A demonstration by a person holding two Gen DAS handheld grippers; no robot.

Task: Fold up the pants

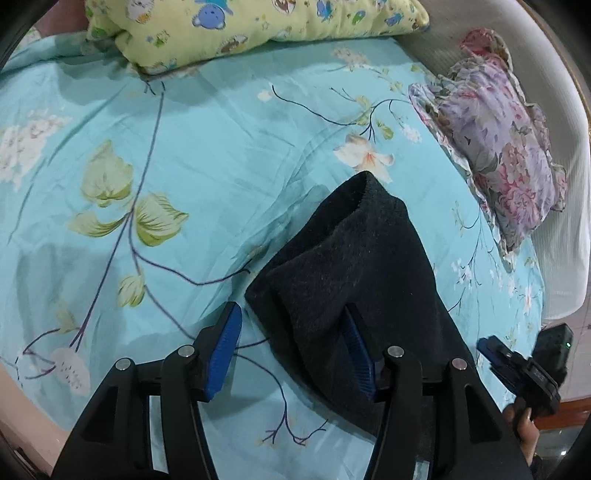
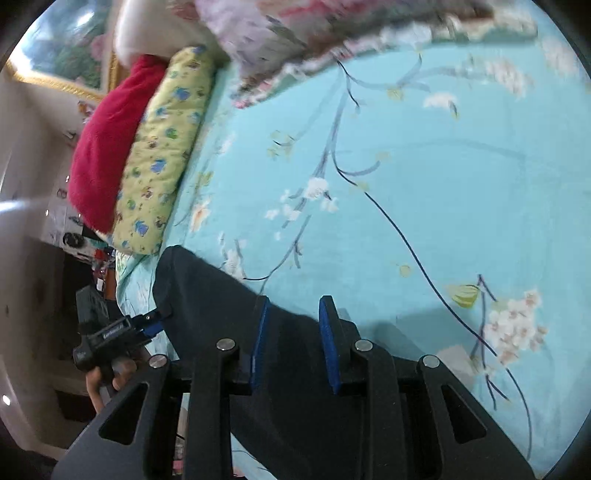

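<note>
Dark navy pants [image 1: 354, 266] lie on a turquoise floral bedsheet [image 1: 207, 155]. In the left wrist view my left gripper [image 1: 295, 350] is open; its left finger is over the sheet and its right finger [image 1: 356, 350] rests on the pants near their folded edge. My right gripper [image 1: 491, 350] shows at the right edge beside the pants. In the right wrist view my right gripper [image 2: 295, 343] is open with the pants [image 2: 229, 295] lying between and under its blue fingers. My left gripper [image 2: 147, 321] shows at the pants' left edge.
A yellow cartoon-print pillow [image 1: 251, 26] lies at the far side of the bed, and a purple floral pillow [image 1: 498, 147] at the right. A red blanket [image 2: 110, 140] lies beside the yellow pillow [image 2: 162, 155]. The bed's near edge [image 1: 22, 398] is at lower left.
</note>
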